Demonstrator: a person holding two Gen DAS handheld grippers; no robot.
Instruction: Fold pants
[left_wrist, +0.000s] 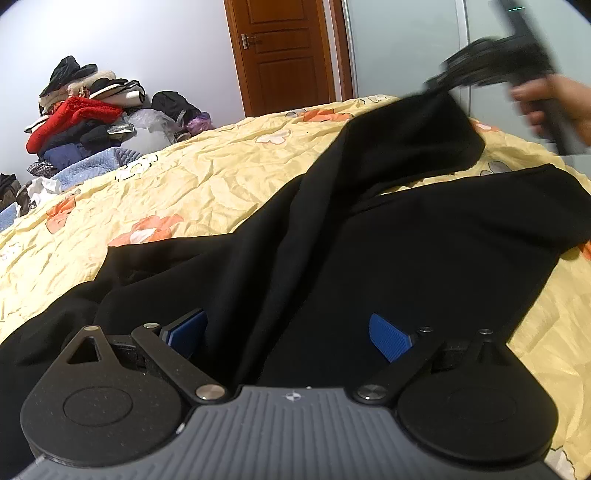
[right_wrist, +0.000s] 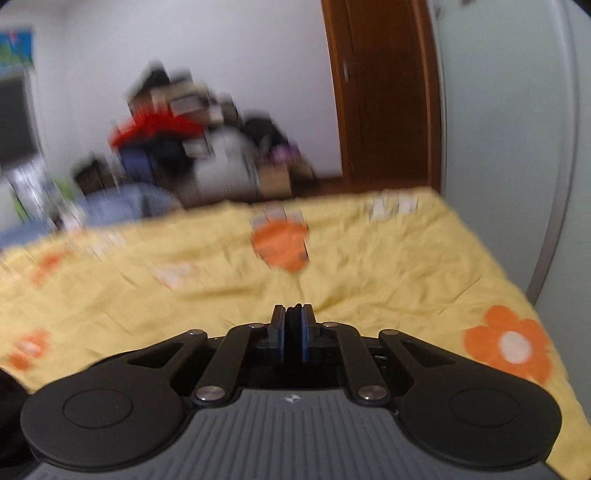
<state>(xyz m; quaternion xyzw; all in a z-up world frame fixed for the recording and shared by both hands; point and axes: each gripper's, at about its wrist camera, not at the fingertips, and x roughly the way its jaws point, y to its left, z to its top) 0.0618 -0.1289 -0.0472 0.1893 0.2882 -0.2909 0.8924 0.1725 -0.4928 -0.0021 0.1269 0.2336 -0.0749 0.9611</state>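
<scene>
Black pants lie spread on a yellow flowered bed cover. My left gripper is open, its blue pads set wide apart over the near part of the pants. My right gripper shows at the top right of the left wrist view, held by a hand, lifting one pant leg end off the bed. In the right wrist view my right gripper is shut on a fold of black fabric above the bed cover.
A pile of clothes stands beyond the bed's far left edge. A brown wooden door is at the back. A pale wardrobe front runs along the bed's right side.
</scene>
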